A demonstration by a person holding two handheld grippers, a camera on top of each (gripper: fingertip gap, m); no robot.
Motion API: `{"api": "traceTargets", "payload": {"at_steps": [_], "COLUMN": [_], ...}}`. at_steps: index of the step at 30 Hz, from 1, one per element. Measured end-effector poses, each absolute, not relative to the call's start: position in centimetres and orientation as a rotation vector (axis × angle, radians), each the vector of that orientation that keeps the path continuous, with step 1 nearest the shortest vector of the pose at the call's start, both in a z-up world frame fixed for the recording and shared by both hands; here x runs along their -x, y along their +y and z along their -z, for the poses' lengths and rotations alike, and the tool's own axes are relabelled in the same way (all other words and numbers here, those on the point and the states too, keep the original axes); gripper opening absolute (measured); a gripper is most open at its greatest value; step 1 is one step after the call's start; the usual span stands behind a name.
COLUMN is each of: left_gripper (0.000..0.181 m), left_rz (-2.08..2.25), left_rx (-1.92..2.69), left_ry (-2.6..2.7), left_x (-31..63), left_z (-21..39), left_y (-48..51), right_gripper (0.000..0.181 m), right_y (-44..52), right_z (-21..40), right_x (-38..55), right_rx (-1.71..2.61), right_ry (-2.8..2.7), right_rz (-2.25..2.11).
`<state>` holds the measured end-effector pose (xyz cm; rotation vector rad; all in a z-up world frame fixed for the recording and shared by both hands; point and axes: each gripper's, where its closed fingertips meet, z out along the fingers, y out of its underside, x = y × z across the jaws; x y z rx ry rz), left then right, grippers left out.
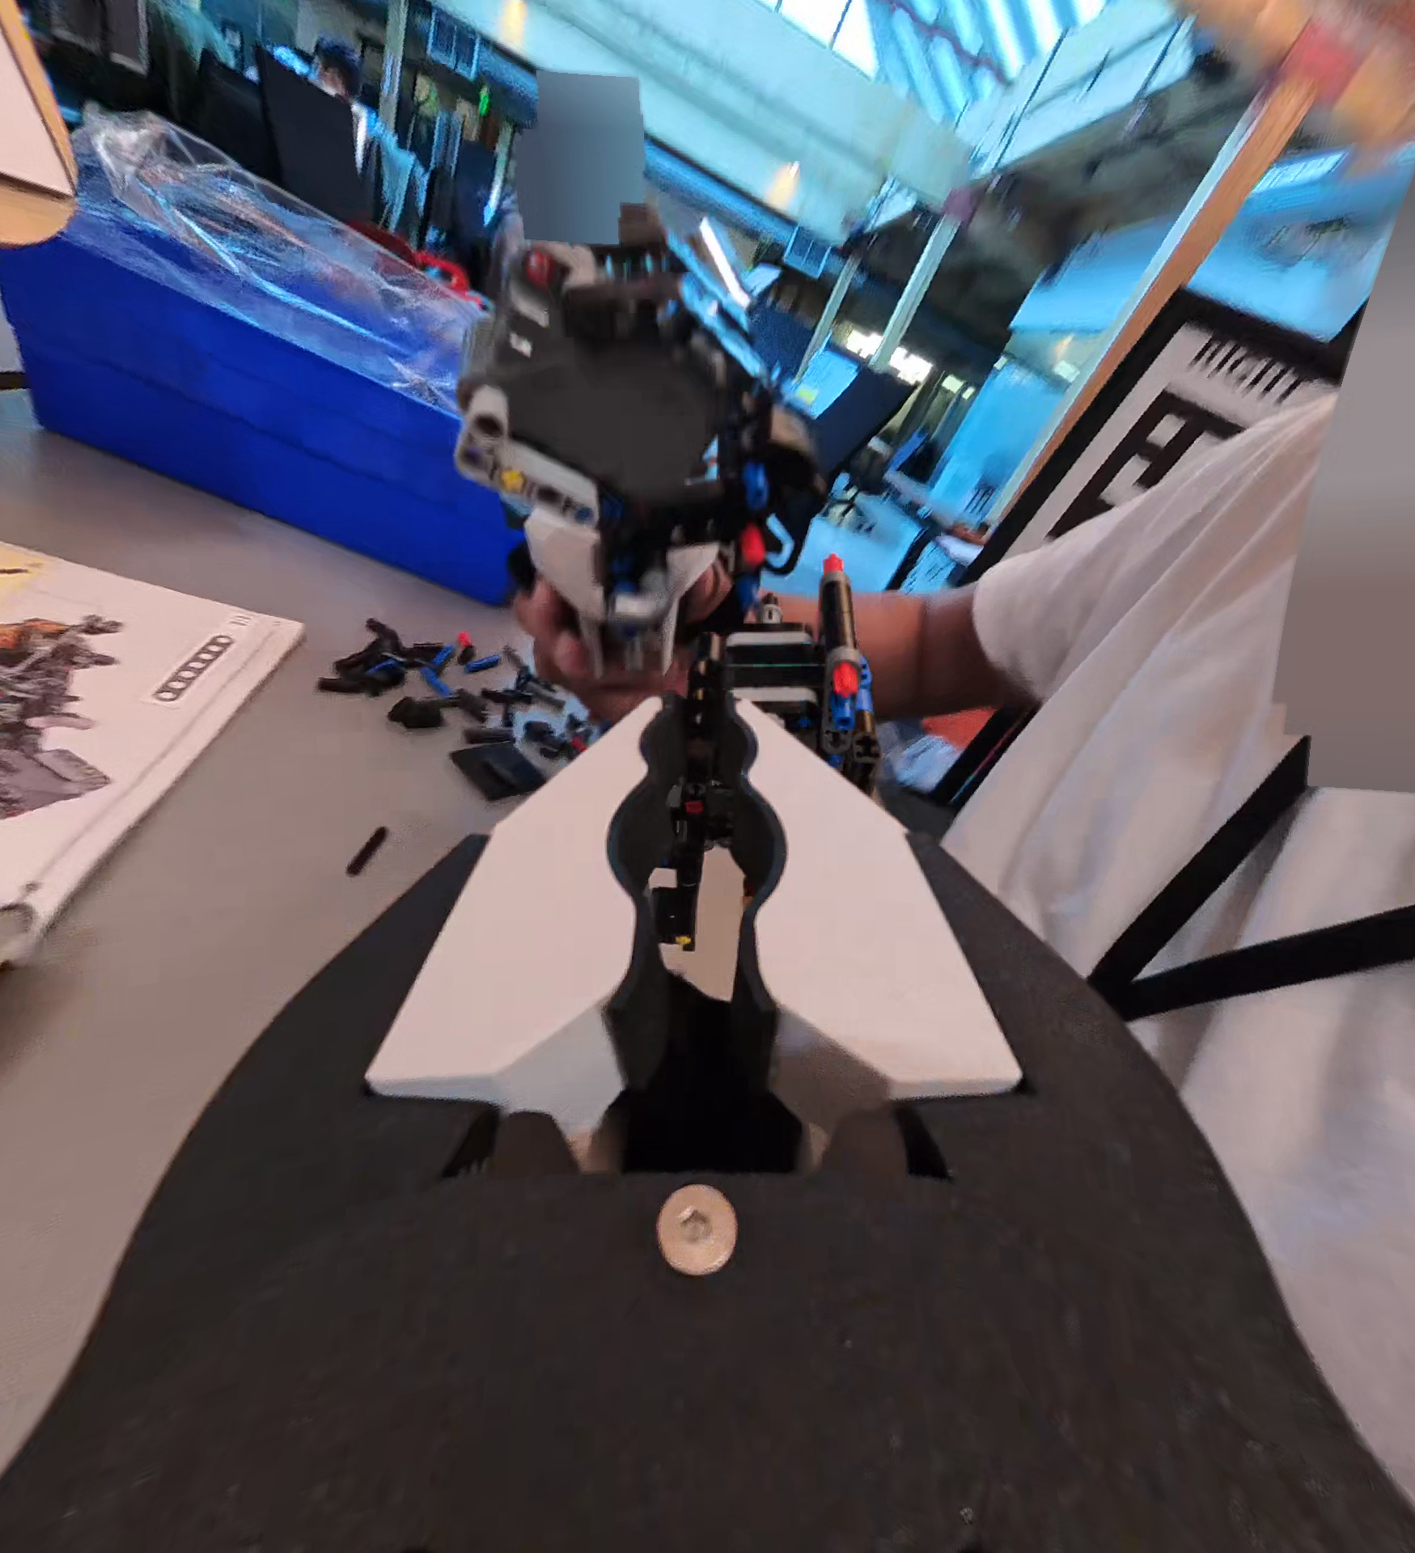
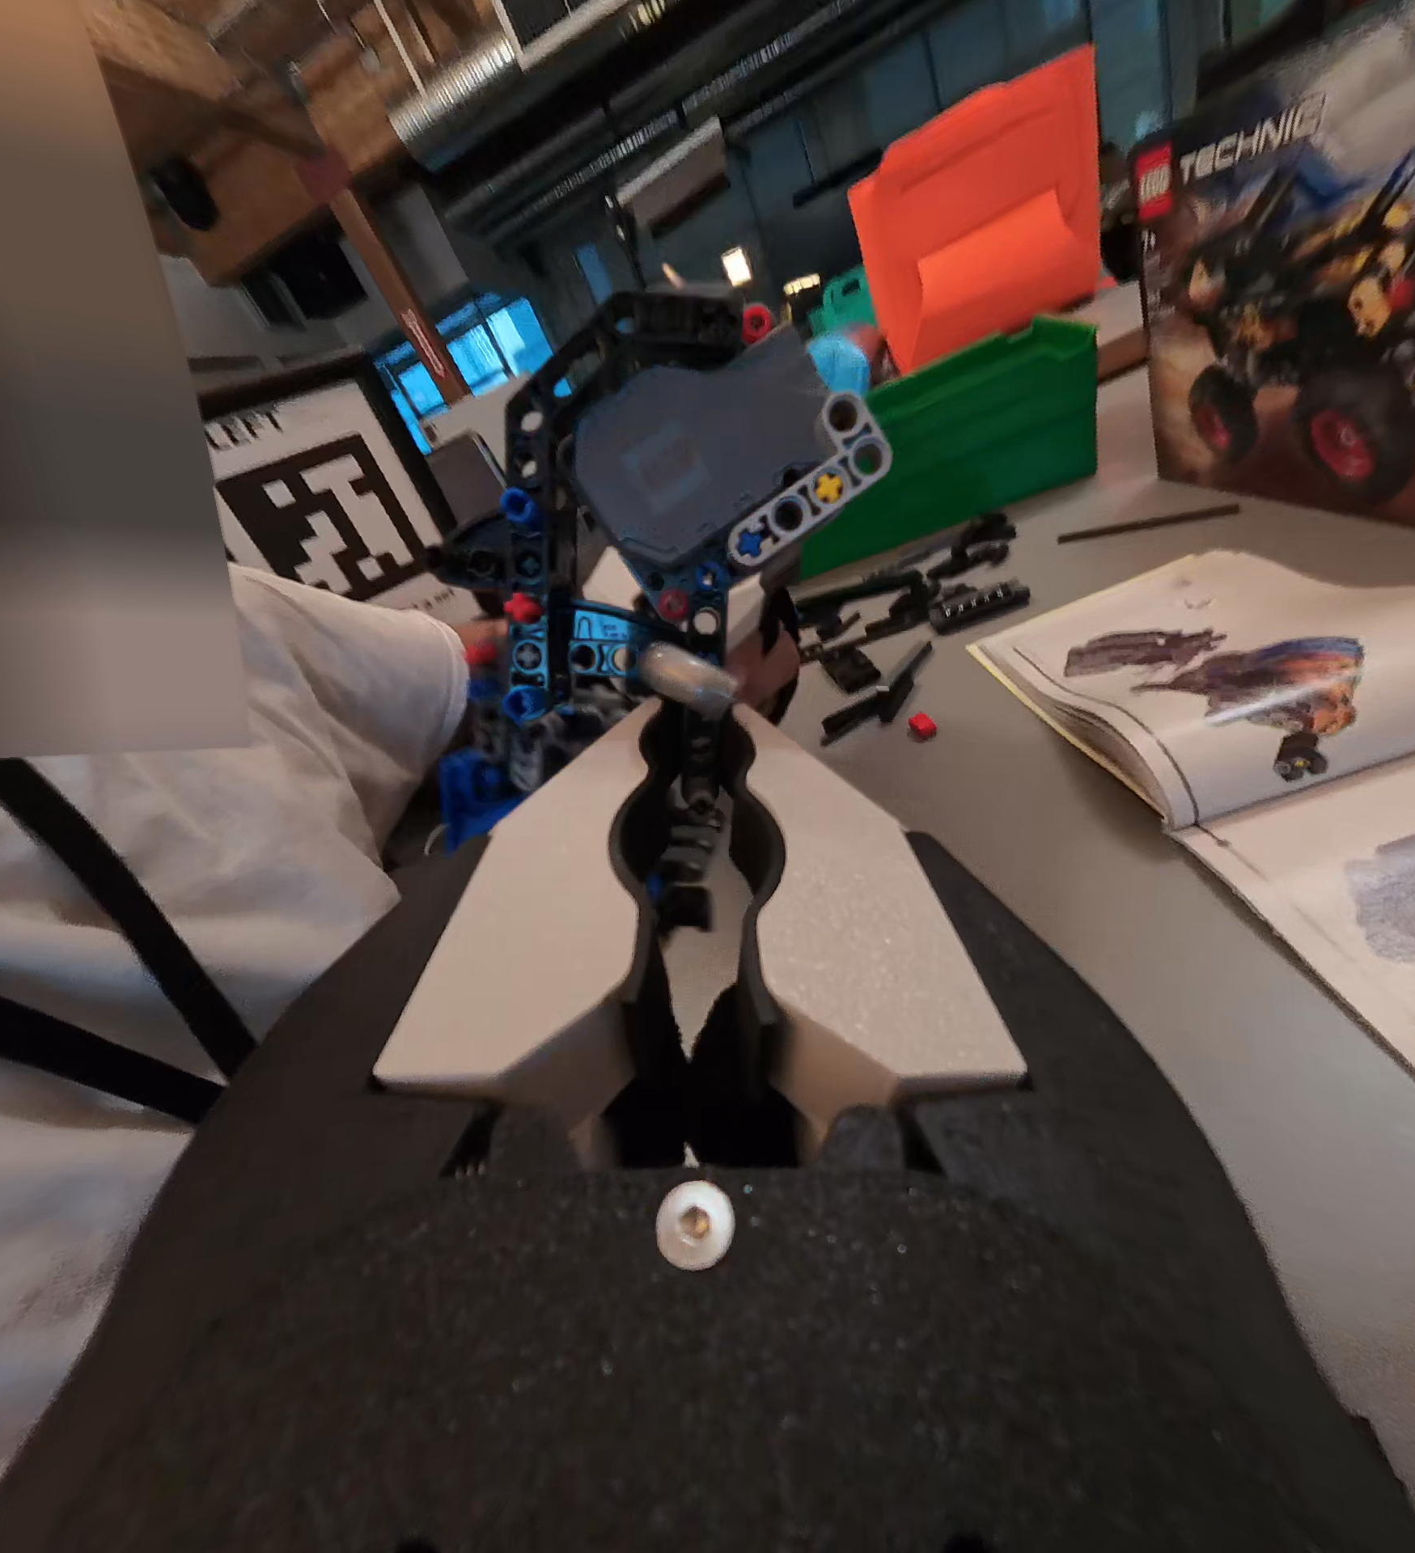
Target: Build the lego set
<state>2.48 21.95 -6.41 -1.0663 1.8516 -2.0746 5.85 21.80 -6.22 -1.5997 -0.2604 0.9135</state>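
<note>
The partly built lego model (image 1: 603, 420) is held up in the air between both grippers: a dark grey panel in a black frame with blue, red and yellow pins. It also shows in the right wrist view (image 2: 670, 471). My left gripper (image 1: 697, 714) is shut on a thin black beam at the model's lower end. My right gripper (image 2: 691, 714) is shut on a black beam at the model's bottom edge. Its white fingers (image 1: 578, 563) show in the left wrist view, beneath the panel. A black shock absorber with red ends (image 1: 840, 639) stands at the model's right.
Loose black and blue pieces (image 1: 451, 681) (image 2: 914, 605) lie on the grey table (image 1: 183, 924). An open instruction booklet (image 1: 56, 672) (image 2: 1233, 689) lies beside them. A blue bin (image 1: 225, 378), green bin (image 2: 981, 437), orange bin (image 2: 981, 210) and set box (image 2: 1317, 294) stand behind. A person in white sits close. The grippers' ends are close to 4 cm from one another.
</note>
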Motion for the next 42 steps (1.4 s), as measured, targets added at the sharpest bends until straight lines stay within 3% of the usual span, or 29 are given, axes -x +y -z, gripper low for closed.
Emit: {"api": "traceTargets", "payload": {"at_steps": [16,29,42], "left_gripper": [0.005,0.005,0.005], "left_rz": [2.128,2.136,2.226], "left_rx": [1.144,1.197,1.242], "left_ry": [1.783,1.746,1.675], "left_x": [-2.3,-3.0,-3.0], "left_z": [6.8,7.4,7.0], "left_y": [22.9,23.6,24.1], "right_gripper": [0.006,0.007,0.007], "right_y": [24.8,24.5,25.2], "right_z": [8.6,5.7,5.8], "right_x": [-5.1,-4.7,-3.7], "right_rx": [1.718,1.511,1.531], "right_ry": [-0.169,-0.027,-0.071], "right_rz": [-0.825,-1.179,-1.062]}}
